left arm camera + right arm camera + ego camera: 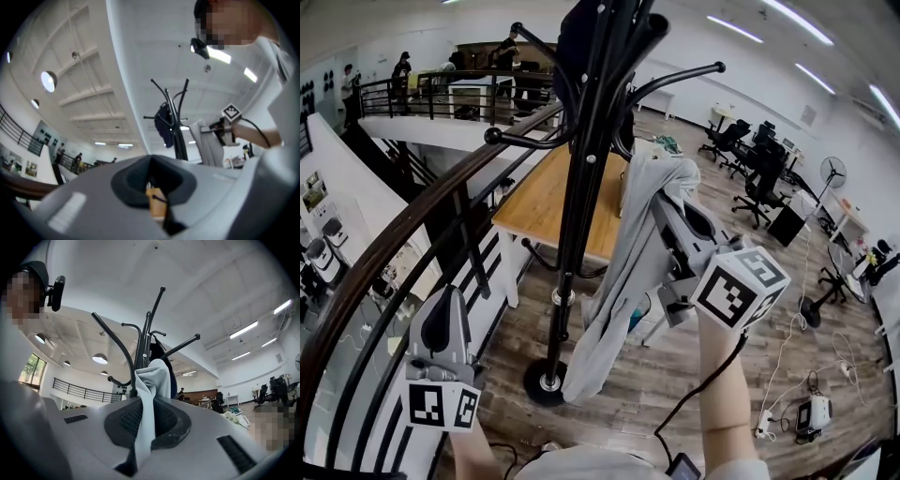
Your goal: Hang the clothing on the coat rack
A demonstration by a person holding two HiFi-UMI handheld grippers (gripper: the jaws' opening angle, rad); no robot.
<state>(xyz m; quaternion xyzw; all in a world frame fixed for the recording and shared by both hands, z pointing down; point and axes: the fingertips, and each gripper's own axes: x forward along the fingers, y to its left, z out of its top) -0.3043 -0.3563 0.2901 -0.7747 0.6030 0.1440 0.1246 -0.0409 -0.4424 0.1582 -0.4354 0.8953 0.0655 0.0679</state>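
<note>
Head view: square-marker cube (739,287) on right tool (667,199)

We count one coat rack (578,187), one grey garment (623,272), one dark garment (163,124), one wooden table (542,211), and two grippers: left gripper (447,293), right gripper (664,204).

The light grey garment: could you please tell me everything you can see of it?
The light grey garment looks like soft, thin, plain fabric. The right claw is shut on a bunched fold near its top; the rest hangs limp in long creases close beside the pole of the black metal coat rack, on no hook yet.
</note>
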